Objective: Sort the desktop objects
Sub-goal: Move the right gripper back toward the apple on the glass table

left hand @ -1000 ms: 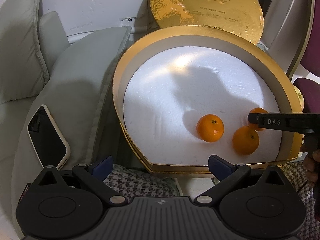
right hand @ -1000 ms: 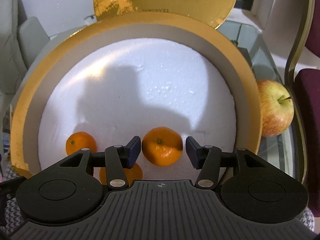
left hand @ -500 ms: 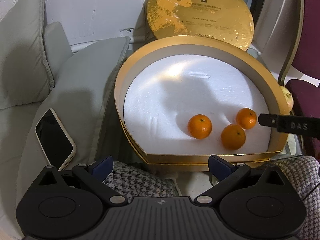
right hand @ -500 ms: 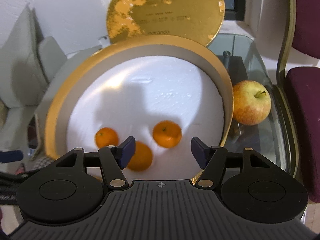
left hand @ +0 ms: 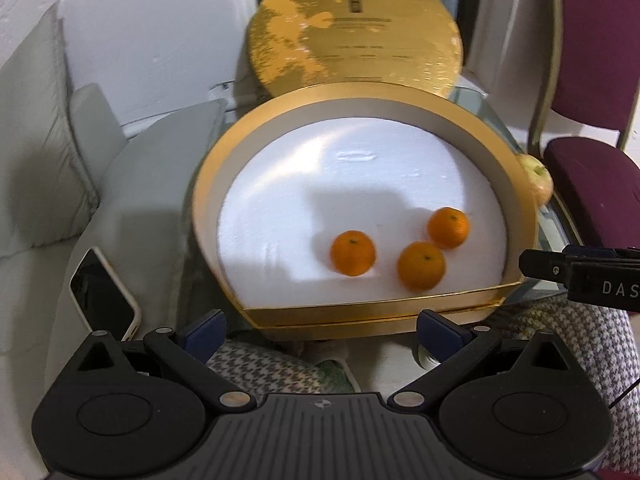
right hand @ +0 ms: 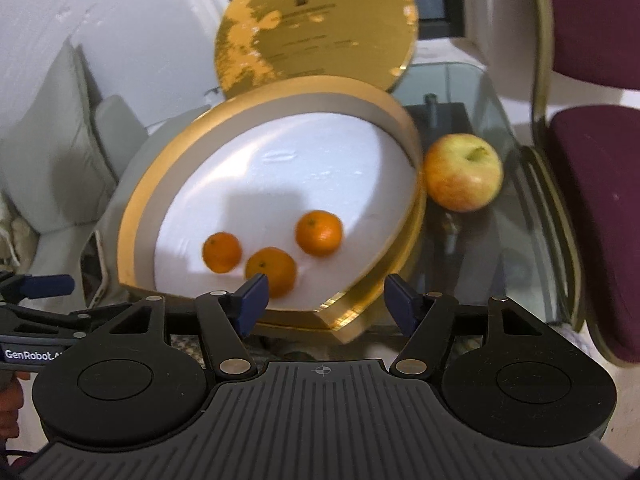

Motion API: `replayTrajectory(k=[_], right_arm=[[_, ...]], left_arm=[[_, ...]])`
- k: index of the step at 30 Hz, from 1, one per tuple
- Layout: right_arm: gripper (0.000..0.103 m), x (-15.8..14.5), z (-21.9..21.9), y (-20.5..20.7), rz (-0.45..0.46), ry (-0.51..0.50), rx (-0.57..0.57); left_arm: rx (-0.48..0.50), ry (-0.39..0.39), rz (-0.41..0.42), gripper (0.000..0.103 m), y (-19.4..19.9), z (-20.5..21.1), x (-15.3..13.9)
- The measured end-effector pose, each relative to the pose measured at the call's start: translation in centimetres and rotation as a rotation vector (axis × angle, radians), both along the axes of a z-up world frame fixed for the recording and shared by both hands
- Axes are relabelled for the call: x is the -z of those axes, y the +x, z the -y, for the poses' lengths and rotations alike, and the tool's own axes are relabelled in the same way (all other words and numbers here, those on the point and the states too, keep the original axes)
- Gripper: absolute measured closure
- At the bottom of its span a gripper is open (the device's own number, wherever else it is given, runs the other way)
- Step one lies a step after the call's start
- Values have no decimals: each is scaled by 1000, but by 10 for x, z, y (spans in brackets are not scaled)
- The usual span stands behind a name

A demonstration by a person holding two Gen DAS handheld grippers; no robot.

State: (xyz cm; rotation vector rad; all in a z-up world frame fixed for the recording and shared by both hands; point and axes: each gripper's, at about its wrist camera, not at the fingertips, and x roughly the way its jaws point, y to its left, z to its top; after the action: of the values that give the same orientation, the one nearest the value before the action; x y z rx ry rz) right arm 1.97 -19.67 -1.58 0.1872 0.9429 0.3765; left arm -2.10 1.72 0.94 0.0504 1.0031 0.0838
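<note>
Gold-rimmed and lined with white foam, the round gift box (left hand: 224, 184) fills the left wrist view, with three tangerines on the foam near its front edge: one (left hand: 352, 253) toward the middle, one (left hand: 421, 265) just right of it, one (left hand: 448, 227) behind that. The left hand-held gripper (left hand: 320, 326) hangs in front of the box, released, its jaws spread wide and empty. A smartphone (left hand: 105, 295) lies on a grey cushion (left hand: 152, 184) at left. The gold lid (left hand: 356, 28) stands behind the box.

From the right wrist view, the right hand-held gripper (right hand: 323, 298) is likewise released and empty, just short of the box's front rim. An apple (right hand: 463, 172) sits on the glass tabletop (right hand: 500, 248), just right of the box, near a maroon chair (right hand: 592, 200).
</note>
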Motion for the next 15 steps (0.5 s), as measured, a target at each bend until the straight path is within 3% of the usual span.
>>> replayTrajectory(k=[13, 15], right_arm=[[30, 21, 53, -3, -58, 72, 150], [25, 23, 55, -1, -65, 79, 160]], left_arm=[[127, 41, -7, 1, 14, 46, 0], [134, 45, -12, 1, 16, 50, 2]])
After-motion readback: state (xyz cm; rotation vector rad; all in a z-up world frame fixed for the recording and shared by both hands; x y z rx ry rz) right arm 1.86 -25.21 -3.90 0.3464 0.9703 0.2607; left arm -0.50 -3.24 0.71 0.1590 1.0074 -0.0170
